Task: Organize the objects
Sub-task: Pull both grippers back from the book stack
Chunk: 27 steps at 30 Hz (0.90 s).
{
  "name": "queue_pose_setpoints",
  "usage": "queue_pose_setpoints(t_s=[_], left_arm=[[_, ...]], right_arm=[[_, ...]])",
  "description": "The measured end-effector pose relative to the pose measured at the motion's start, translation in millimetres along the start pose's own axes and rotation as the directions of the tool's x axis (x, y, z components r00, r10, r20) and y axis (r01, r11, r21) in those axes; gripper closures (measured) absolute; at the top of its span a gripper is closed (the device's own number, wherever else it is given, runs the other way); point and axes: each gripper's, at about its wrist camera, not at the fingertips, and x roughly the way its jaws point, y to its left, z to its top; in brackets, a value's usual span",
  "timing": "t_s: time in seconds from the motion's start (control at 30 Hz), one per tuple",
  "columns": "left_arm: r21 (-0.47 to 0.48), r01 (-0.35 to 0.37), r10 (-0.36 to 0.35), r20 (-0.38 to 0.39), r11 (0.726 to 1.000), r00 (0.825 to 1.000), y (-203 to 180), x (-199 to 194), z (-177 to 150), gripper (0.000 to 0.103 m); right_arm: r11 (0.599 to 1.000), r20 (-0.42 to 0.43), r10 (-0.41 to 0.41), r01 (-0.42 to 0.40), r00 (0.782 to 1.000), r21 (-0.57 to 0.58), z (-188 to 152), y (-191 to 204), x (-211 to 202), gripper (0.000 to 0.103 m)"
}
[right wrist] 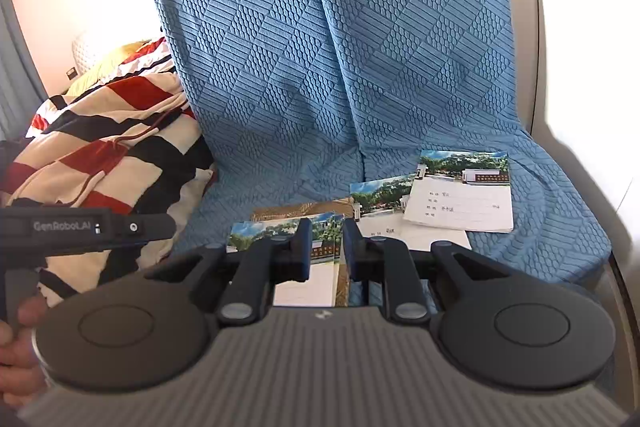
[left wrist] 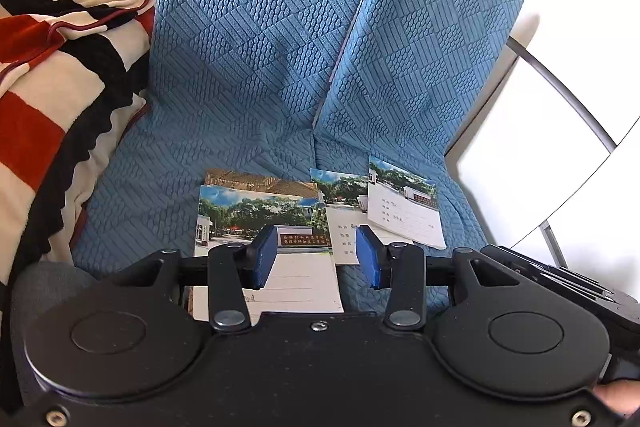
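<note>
Right wrist view: my right gripper (right wrist: 327, 251) hangs above the near edge of the blue sofa seat (right wrist: 560, 227), jaws a narrow gap apart with nothing pinched between them. Through the gap I see the edge of the near notebook (right wrist: 280, 231), which lies on the seat below, apart from the pads.

The notebooks are what I am sorting. All sit on the front part of the seat cushion. The near notebook lies on top of a tan-covered one (right wrist: 304, 207), together towards the left of the seat. A middle notebook (right wrist: 380, 199) lies across the seam between the two cushions, and a far notebook (right wrist: 464, 195) overlaps its right corner, nearer the seat's right edge. Each cover carries a photo of trees and a low building with a red sign. Below it are ruled lines with handwritten characters, too small for me to read.

From the left wrist camera, my left gripper (left wrist: 316, 259) hovers over the same near notebook (left wrist: 264, 219), blue pads (left wrist: 370, 259) standing well apart and empty. The middle (left wrist: 340, 203) and far (left wrist: 404, 207) notebooks lie just to the right.

The left gripper's body (right wrist: 80, 227) reads "GenRobot.AI" in white. A striped blanket (right wrist: 100, 155), red, black and cream, is heaped at the seat's left edge.
</note>
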Motion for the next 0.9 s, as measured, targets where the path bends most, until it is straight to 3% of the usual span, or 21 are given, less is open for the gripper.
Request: queue_pose_setpoints(t_s=[0.4, 0.9], left_arm=[[0.017, -0.002, 0.003, -0.005, 1.000, 1.000, -17.1, 8.5, 2.5, 0.062], [0.062, 0.045, -0.043, -0.024, 0.997, 0.999, -56.8, 28.1, 3.4, 0.060]], right_arm=[[0.999, -0.006, -0.005, 0.006, 1.000, 0.033, -2.7, -17.5, 1.7, 0.083], [0.995, 0.001, -0.064, 0.063, 0.998, 0.074, -5.6, -53.7, -5.6, 0.083]])
